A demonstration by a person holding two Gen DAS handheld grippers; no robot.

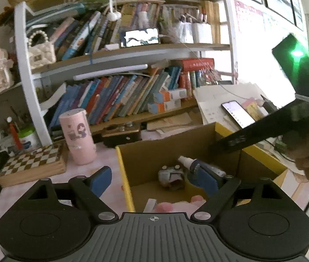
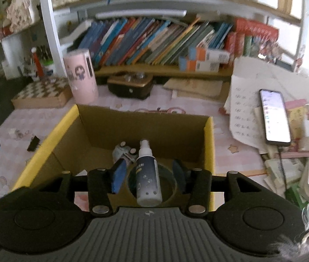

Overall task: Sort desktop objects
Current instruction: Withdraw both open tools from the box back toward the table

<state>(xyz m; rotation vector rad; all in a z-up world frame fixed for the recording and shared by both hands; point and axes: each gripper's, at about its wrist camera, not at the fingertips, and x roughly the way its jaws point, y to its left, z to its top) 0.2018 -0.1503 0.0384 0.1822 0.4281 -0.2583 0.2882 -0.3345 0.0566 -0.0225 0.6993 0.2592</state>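
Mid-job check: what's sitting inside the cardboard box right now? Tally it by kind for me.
Spray bottle: 1
Toy car: 1
Tape roll: 1
Pink item, only partly in view: 1
Total in the cardboard box: 4 that can be seen

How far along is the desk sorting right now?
Done: a spray bottle, a small toy car and a tape roll lie in the cardboard box. In hand: nothing; both the left hand-held gripper and the right hand-held gripper are open and empty. Left: the binder clip and other desk clutter.
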